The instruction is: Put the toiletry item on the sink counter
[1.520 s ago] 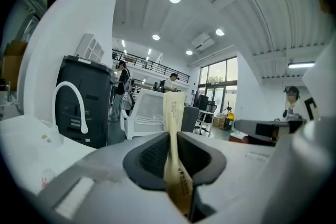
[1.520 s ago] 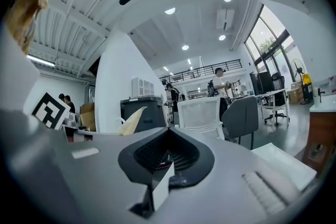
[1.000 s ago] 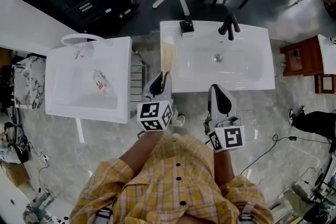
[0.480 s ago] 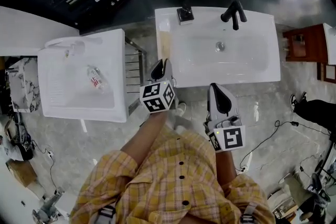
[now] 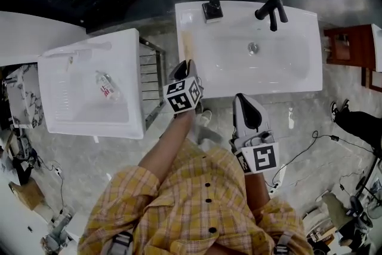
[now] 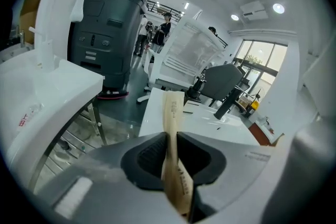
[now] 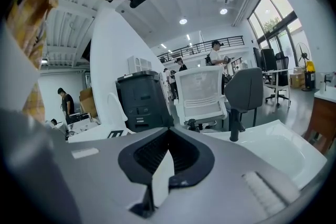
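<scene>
Head view, looking down: a white sink counter (image 5: 304, 77) with a black faucet (image 5: 273, 9) and a small dark box (image 5: 212, 10) on its back rim fills the upper centre. A second white sink (image 5: 134, 68) stands to its left, and a metal rack (image 5: 149, 77) sits between the two. The person's left hand-held gripper (image 5: 186, 65) is at the counter's front left corner. Its jaws are clamped on a flat tan packet (image 5: 188, 48), the toiletry item. The packet reaches forward past the jaw tips and over the counter's left margin; whether it touches the surface cannot be told. In the left gripper view, the packet (image 6: 173, 113) stands on edge between the pads of the left hand-held gripper (image 6: 170, 136), with the counter behind it. The right hand-held gripper (image 5: 248, 106) is just in front of the counter's front rim. The right gripper view shows its jaws (image 7: 168, 134) closed together on nothing. A small bottle (image 5: 106, 85) lies in the left sink's basin.
</scene>
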A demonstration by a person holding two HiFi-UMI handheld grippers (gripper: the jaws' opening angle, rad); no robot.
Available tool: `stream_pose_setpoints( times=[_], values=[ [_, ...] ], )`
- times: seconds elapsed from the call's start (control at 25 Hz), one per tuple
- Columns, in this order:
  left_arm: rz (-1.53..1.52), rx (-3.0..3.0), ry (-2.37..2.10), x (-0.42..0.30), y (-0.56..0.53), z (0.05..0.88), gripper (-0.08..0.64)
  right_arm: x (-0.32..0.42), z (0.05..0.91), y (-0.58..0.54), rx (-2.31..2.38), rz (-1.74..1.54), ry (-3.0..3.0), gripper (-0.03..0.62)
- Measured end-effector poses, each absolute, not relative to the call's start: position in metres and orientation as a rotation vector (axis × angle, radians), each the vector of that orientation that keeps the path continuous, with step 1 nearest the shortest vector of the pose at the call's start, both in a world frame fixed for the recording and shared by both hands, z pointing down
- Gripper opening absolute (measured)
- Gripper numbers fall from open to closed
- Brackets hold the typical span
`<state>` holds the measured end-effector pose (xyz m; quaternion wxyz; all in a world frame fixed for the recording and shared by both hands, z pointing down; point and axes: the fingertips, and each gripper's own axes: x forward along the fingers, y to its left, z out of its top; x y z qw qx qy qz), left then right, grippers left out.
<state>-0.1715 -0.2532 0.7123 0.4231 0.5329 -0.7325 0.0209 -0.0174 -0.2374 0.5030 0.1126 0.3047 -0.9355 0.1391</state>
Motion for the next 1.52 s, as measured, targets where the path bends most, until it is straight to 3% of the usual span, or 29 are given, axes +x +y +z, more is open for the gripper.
stream_pose_setpoints(
  times=[0.84, 1.24, 1.52],
  values=[
    [0.160, 1.217, -1.793, -0.177, -0.260, 0.766, 0.058, -0.024, 0.518, -0.229, 0.855, 0.414, -2.700, 0.002],
    [0.140, 1.225, -1.774, -0.177, -0.261, 0.766, 0.147, -0.029, 0.517, -0.226, 0.854, 0.370, -2.707, 0.002],
    [0.138, 1.253, -1.788, -0.177, -0.261, 0.754, 0.153, -0.021, 0.514, -0.227, 0.874, 0.373, -2.712, 0.002]
  ],
)
